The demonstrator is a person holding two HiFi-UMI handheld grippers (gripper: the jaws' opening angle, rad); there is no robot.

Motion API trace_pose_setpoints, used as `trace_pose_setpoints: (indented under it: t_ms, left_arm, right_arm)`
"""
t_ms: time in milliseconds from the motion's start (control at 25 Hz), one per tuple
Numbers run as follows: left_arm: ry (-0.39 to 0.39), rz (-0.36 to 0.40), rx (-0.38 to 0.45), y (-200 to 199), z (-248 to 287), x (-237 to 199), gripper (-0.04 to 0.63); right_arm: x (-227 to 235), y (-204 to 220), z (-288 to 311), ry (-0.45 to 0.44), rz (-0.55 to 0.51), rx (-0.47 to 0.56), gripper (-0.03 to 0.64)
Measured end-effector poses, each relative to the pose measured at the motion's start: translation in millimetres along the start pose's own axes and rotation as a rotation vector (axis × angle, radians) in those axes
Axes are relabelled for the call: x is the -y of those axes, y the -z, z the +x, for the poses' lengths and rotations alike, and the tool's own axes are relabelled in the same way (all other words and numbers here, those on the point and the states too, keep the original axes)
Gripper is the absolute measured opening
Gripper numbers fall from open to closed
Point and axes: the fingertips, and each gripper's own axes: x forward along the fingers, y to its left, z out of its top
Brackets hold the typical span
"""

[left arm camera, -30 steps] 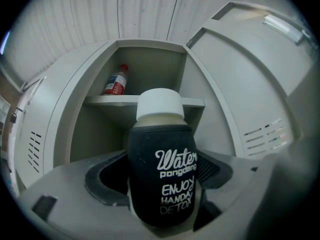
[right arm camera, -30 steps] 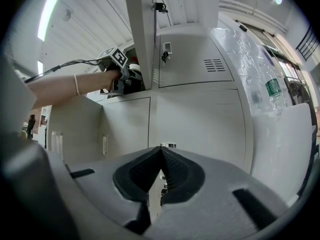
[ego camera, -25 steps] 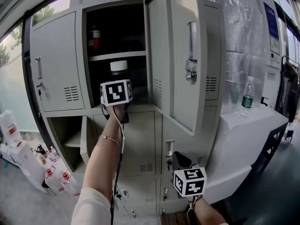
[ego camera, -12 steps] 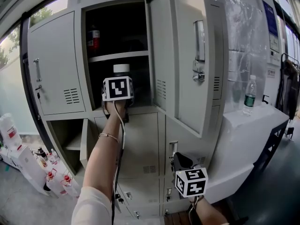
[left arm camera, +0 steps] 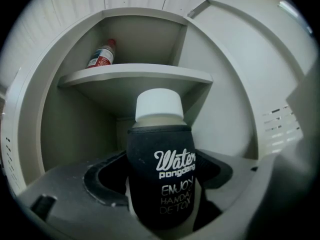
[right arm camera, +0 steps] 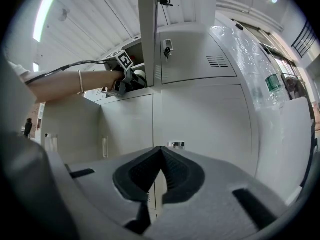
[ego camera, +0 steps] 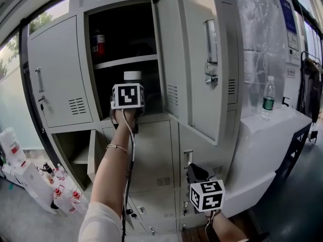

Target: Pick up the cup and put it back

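At the open locker (left arm camera: 235, 99), beneath its shelf (left arm camera: 135, 74), left claw (left arm camera: 162, 186) grips the cup (left arm camera: 160, 139); right claw (right arm camera: 161, 159) clenched, empty.

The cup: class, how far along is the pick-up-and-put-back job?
Done: the left gripper has its jaws shut on the cup. In hand: it holds the cup at the open locker, below the shelf. Left: set it down and release. The right gripper hangs low, shut and empty.
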Motion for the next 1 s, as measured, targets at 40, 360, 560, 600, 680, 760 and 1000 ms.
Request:
trace_pose_setpoints:
  t_ms: [40,360,560,600,680,760,1000]
  left_arm:
    - [0.002,0.000,-0.001,0.2,-0.5,0.2,0.376]
    - [0.014,-0.010,-0.006,2.8,-5.2,-1.5,0.376]
    - [0.037,-0.041,-0.014,3.6,-9.0,-3.1,0.376]
    - [0.040,-0.045,-0.015,3.6,-10.0,-3.3,0.376]
    - [0.040,-0.041,-0.012,3.8,-11.7,-2.8,0.376]
    - [0.034,-0.032,-0.005,3.9,-12.7,-2.8,0.376]
    - [0.010,-0.029,0.018,0.9,-18.1,-2.8,0.376]
  right_arm:
    - [-0.6,-0.2,-0.4,0.000,0.001,0.001,-0.009]
    - [-4.5,-1.6,-4.8,-0.001,0.004,0.008,-0.009]
    - [-2.4,-2.1,-6.1,0.002,0.006,0.007,-0.009]
    - [-2.9,-3.0,-6.1,0.002,0.007,0.009,-0.009]
    - [-6.4,-4.7,-6.1,-0.005,0.008,0.013,-0.009]
    - [-11.0,-5.1,-5.9,-0.014,0.008,0.014,-0.009]
    - [-10.2,-2.0,-8.4,-0.013,0.011,0.007,-0.009]
